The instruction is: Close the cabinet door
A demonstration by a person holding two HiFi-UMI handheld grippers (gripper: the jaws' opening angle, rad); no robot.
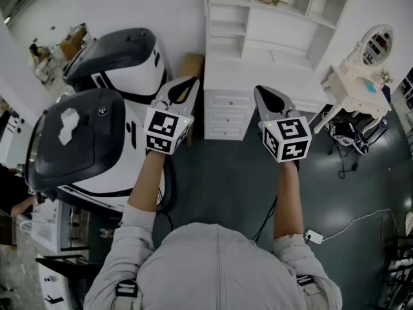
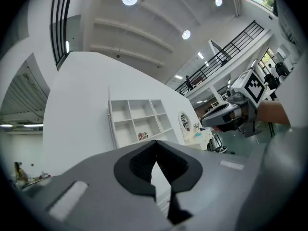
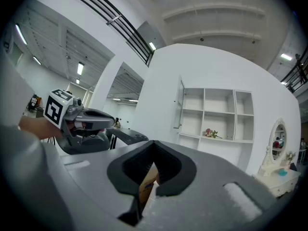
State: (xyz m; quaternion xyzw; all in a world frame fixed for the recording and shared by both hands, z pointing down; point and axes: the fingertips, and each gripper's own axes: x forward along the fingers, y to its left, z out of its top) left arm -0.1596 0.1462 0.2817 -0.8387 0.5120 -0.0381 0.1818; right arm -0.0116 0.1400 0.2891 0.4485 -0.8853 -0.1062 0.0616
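Observation:
A white cabinet (image 1: pixel 271 37) with open cubby shelves stands on a white desk ahead of me. Its narrow door (image 3: pixel 180 105) stands swung out at the shelf unit's left side, showing edge-on as a thin door edge (image 2: pixel 109 124) in the left gripper view. My left gripper (image 1: pixel 184 86) and right gripper (image 1: pixel 268 97) are held side by side at chest height, both short of the desk and apart from the door. Each has its jaws shut with nothing between them. In their own views the left gripper (image 2: pixel 155 146) and right gripper (image 3: pixel 154 146) point roughly level at the cabinet.
Two large black-and-white pod-shaped machines (image 1: pixel 97 134) crowd the left side. A cardboard box (image 1: pixel 191 66) sits between them and the desk drawers (image 1: pixel 226 116). A white dressing table with an oval mirror (image 1: pixel 364 76) stands at the right. Cables (image 1: pixel 348 225) lie on the dark floor.

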